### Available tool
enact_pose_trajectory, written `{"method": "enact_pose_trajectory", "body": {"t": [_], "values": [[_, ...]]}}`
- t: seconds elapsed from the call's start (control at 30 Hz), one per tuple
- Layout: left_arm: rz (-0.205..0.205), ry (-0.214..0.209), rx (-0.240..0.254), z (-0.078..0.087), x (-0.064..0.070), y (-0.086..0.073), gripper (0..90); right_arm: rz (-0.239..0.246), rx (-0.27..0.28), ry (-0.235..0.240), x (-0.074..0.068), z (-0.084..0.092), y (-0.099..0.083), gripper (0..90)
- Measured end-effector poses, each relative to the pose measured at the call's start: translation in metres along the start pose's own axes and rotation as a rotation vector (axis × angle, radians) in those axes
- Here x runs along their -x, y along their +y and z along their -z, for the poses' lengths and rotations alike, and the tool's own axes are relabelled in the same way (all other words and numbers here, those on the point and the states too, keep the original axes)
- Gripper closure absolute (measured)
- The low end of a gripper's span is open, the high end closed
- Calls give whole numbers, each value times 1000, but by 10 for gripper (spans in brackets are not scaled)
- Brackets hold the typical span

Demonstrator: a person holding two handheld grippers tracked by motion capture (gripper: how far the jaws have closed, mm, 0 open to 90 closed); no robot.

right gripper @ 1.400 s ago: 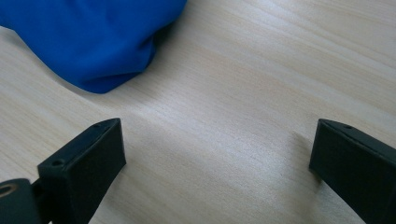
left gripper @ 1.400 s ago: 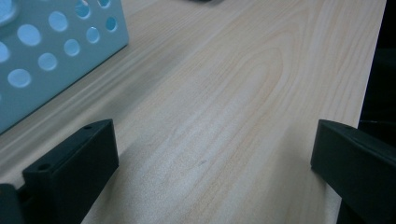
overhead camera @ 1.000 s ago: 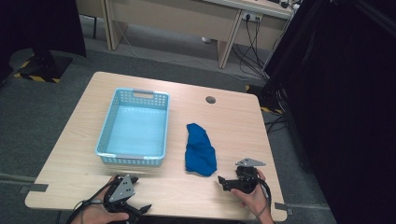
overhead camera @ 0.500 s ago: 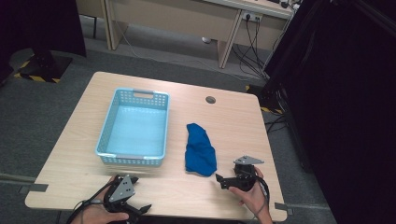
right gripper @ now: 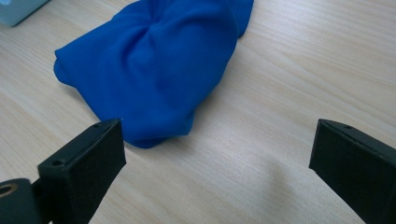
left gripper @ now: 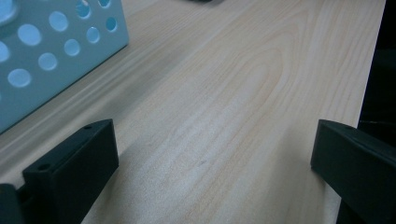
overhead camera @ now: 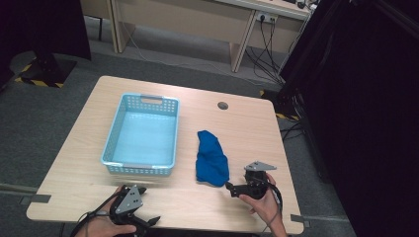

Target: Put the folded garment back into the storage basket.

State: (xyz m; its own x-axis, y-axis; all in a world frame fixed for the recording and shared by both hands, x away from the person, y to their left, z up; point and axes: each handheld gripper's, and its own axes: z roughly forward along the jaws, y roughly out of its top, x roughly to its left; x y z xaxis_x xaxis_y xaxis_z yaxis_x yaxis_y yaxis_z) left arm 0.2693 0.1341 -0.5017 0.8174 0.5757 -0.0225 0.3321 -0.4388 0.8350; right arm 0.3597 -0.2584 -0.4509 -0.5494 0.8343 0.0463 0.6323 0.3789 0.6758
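Right gripper view catches the folds of the blue cloth (right gripper: 154,65) up close, its near edge just ahead of the wide-apart fingers (right gripper: 84,172); the high view places that cloth on the tabletop (overhead camera: 247,128) just right of the light-blue basket (overhead camera: 142,133). Since a second ago the right gripper (overhead camera: 231,187) has edged nearer the cloth. Left gripper (overhead camera: 148,205), fingers apart, lies low near the basket's front corner

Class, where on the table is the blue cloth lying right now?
In the high view, the blue cloth lies right of the light blue basket, just ahead of the right claw.
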Motion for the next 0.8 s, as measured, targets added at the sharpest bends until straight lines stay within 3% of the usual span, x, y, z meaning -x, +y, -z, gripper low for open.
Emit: {"method": "enact_pose_trajectory", "body": {"t": [0.8], "values": [[-2, 2, -1, 0, 0, 0, 0, 34, 19, 28, -13, -6, 23, 44]]}}
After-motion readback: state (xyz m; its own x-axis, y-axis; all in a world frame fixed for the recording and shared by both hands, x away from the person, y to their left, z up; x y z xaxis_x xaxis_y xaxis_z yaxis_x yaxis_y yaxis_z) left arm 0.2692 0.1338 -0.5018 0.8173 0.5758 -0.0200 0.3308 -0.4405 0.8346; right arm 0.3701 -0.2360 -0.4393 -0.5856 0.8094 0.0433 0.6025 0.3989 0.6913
